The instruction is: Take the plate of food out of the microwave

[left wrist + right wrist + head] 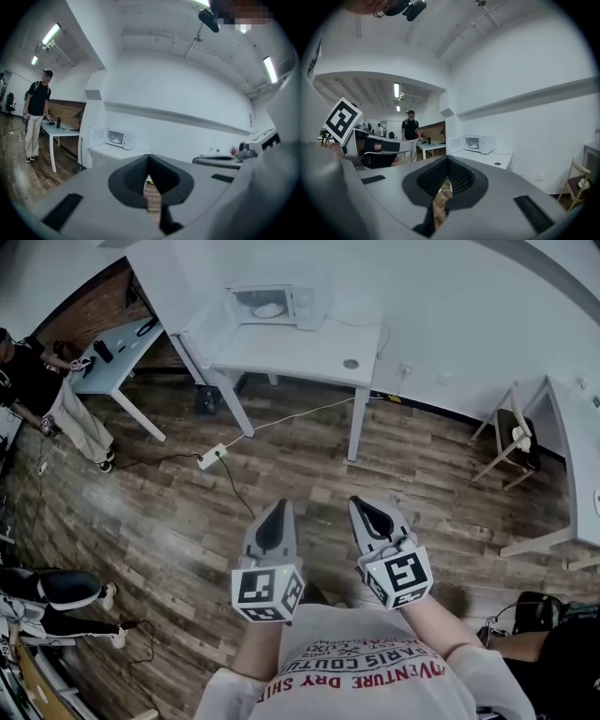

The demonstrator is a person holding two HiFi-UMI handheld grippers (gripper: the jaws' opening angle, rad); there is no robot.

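The white microwave [277,304] stands far off on a white table [309,357], with its door [208,326] swung open to the left. Inside it lies a pale plate of food [267,309]. My left gripper [280,506] and right gripper [360,503] are held side by side near my body, over the wood floor, both shut and empty. In the left gripper view the microwave [118,138] is small beyond the left gripper [149,157]. The right gripper view has the microwave [481,143] past the right gripper [447,160].
A power strip [212,457] and its cable lie on the floor in front of the table. A person [42,395] stands by a second table [117,352] at the left. A folding chair [511,437] and another table [574,456] are at the right.
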